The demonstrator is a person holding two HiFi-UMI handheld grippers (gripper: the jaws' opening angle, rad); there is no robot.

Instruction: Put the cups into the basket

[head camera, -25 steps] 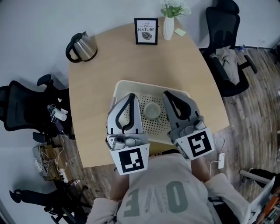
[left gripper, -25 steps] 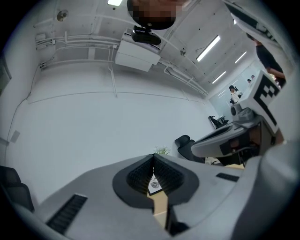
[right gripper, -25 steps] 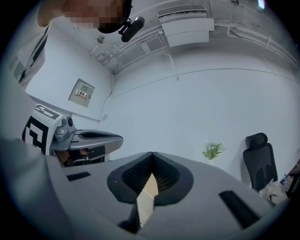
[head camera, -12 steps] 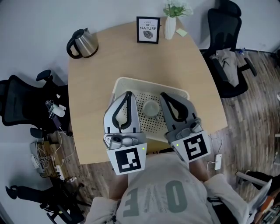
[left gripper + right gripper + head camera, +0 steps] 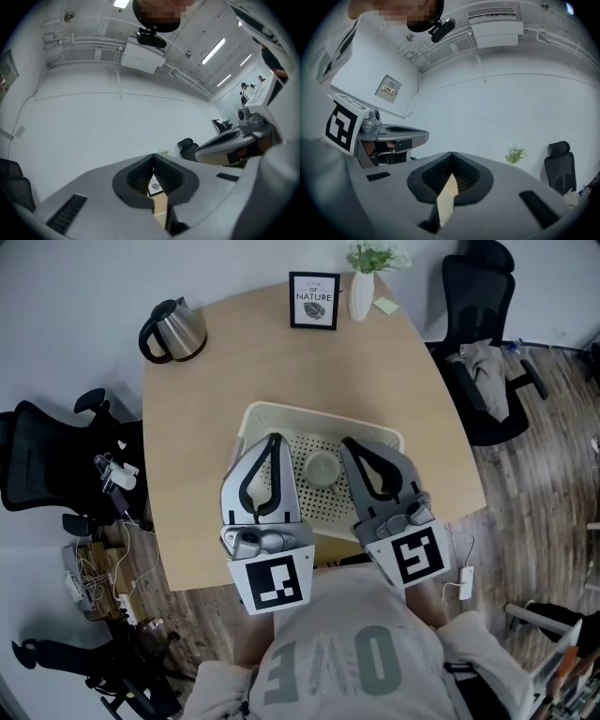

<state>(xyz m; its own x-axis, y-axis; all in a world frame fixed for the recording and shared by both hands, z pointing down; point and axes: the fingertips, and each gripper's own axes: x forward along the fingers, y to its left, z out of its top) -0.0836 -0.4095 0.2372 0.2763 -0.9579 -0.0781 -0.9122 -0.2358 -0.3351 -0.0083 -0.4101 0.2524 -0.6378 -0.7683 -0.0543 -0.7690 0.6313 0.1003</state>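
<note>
A white perforated basket sits on the round wooden table. One pale cup lies inside it, between my two grippers. My left gripper hovers over the basket's left half, and its jaws are shut and empty. My right gripper hangs over the basket's right half, also shut with nothing in it. Both gripper views point up at a white wall and ceiling. The basket's near part is hidden under the grippers.
At the table's far side stand a metal kettle, a framed print, a white vase with greenery and a yellow note. Black office chairs stand at the right and left. Cables litter the floor at the left.
Both grippers have drifted slightly left over the basket and stayed shut. The cup has stayed where it was in the basket.
</note>
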